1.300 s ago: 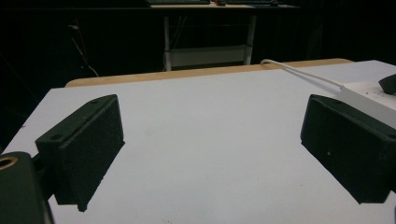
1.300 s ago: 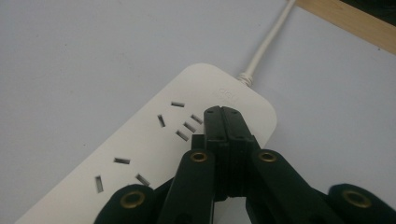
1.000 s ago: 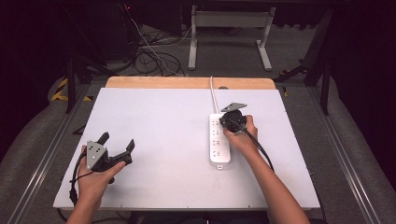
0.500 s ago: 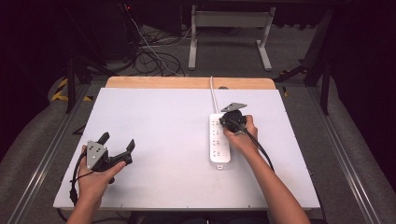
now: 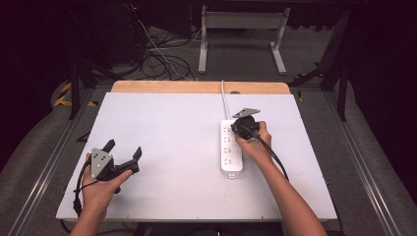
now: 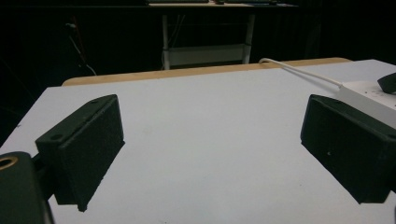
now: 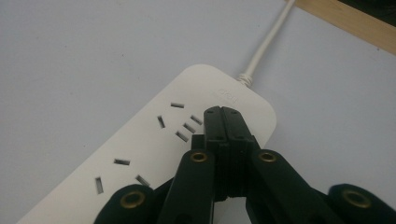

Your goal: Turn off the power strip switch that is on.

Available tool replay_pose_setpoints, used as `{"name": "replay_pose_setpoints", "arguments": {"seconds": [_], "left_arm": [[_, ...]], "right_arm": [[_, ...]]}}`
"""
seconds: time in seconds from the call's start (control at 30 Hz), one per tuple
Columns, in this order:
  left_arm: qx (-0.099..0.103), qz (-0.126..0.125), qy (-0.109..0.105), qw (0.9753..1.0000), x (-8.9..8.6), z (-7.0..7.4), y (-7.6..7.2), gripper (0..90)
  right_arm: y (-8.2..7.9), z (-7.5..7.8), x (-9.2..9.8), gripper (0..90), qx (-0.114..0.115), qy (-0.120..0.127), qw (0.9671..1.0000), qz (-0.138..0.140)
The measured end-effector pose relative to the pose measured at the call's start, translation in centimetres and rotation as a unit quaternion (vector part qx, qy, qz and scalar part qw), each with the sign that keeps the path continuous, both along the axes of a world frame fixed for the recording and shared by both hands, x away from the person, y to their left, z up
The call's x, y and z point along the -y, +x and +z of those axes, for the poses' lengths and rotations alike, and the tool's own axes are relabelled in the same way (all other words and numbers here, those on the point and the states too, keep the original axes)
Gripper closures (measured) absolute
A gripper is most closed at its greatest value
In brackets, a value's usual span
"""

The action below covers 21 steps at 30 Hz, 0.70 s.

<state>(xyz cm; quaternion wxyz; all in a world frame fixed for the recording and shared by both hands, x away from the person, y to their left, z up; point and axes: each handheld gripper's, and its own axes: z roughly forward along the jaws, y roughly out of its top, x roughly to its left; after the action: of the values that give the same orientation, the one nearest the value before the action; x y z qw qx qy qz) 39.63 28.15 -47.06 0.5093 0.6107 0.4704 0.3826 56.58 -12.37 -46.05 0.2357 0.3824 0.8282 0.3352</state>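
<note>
A white power strip (image 5: 231,145) lies right of centre on the white table (image 5: 182,132), running toward the far wooden edge, its cord (image 5: 225,101) leading off that way. The right hand-held gripper (image 7: 223,114) has its jaws closed together over the strip's far end, by the cord; whether the tips touch is unclear. The left hand-held gripper (image 5: 123,151) sits near the table's front left corner, jaws spread wide around nothing. Bare tabletop lies between them. Floor cables (image 5: 162,61) are dim.
</note>
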Motion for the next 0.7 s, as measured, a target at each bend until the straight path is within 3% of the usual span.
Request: {"name": "replay_pose_setpoints", "arguments": {"seconds": [0.7], "left_arm": [[0.0,-0.002,-0.002,1.0,0.02,0.0,0.18,6.5]], "right_arm": [[0.15,0.05,0.27,90.0,-0.009,0.013,0.9999,-0.002]]}}
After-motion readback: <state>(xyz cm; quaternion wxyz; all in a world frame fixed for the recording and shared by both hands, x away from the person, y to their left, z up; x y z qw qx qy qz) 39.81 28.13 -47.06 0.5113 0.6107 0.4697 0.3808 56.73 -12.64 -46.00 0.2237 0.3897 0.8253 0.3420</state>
